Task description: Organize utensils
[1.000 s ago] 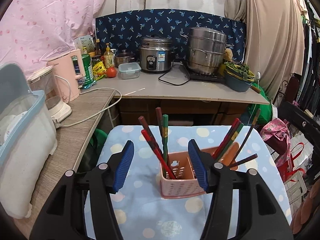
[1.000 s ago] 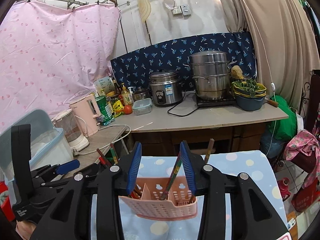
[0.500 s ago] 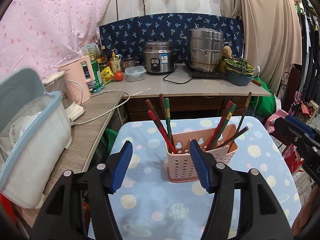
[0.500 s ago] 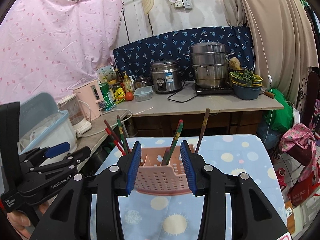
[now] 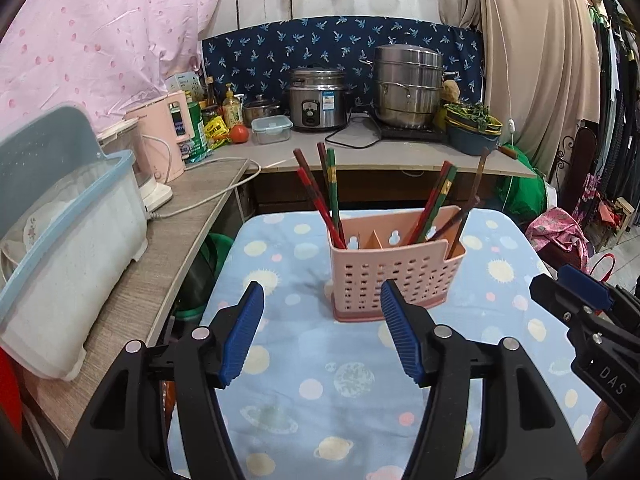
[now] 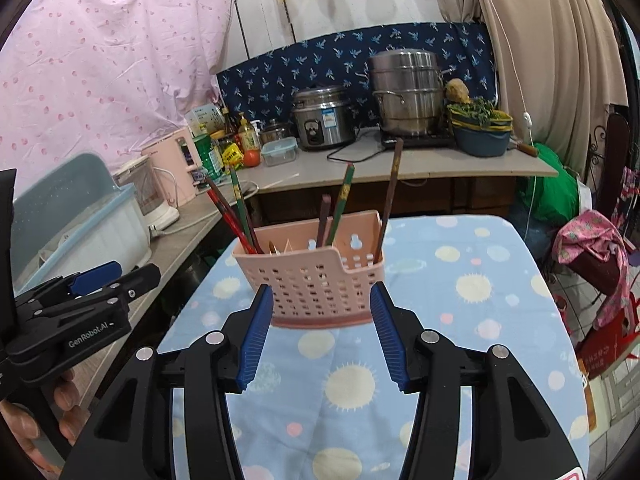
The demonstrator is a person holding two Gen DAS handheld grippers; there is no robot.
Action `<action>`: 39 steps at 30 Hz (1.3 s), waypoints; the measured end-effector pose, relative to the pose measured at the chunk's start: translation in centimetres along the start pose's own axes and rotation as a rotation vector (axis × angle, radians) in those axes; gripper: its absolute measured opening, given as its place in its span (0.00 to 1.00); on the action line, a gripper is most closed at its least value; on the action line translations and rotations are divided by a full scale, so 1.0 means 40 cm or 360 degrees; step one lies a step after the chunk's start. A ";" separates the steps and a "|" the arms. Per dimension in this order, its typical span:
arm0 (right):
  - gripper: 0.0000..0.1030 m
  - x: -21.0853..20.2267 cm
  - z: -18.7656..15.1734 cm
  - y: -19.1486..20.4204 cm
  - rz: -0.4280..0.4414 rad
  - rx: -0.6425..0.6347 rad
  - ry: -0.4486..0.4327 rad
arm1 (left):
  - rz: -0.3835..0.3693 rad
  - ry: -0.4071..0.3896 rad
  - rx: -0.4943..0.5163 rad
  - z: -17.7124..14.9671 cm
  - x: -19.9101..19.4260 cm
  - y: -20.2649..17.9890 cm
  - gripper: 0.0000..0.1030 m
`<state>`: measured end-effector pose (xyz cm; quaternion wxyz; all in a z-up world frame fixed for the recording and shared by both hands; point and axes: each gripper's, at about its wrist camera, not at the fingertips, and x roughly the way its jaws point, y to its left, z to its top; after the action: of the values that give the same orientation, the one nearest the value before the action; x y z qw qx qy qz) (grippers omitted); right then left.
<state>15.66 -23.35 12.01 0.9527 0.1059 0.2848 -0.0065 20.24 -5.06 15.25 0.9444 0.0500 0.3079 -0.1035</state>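
While both grippers hang with fingers spread and empty, the pink utensil basket stands upright on the planet-print cloth.

Chopsticks lean out of the basket's left and right compartments. The left gripper sits just in front of the basket; the right gripper frames the basket's lower front without touching it.

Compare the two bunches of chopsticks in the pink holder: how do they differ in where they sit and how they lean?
The left bunch sits in the pink holder's left compartment and leans left; the right bunch sits in the right compartment and leans right. The left bunch is tightly grouped; the right bunch fans wider, one dark stick standing well apart. Both mix red and green sticks, and neither is held by a claw.
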 end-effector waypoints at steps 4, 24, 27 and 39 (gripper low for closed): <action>0.60 -0.012 -0.044 -0.003 -0.0064 -0.0001 0.0000 | 0.0003 0.0012 -0.0028 -0.043 -0.006 0.004 0.63; 0.83 -0.045 -0.172 0.030 -0.0207 -0.0077 0.0005 | 0.0110 0.0058 -0.0036 -0.192 -0.012 -0.005 0.88; 0.85 -0.037 -0.183 0.021 -0.0205 -0.0042 0.0037 | 0.0115 0.0062 -0.0027 -0.203 -0.013 -0.009 0.90; 0.94 -0.034 -0.214 0.018 -0.0284 -0.0010 0.0040 | 0.0158 0.0108 -0.0035 -0.232 0.002 -0.007 0.92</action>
<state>9.92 -20.95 5.91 0.9450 0.0771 0.3050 -0.0892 14.96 -3.89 7.73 0.9379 0.0583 0.3381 -0.0514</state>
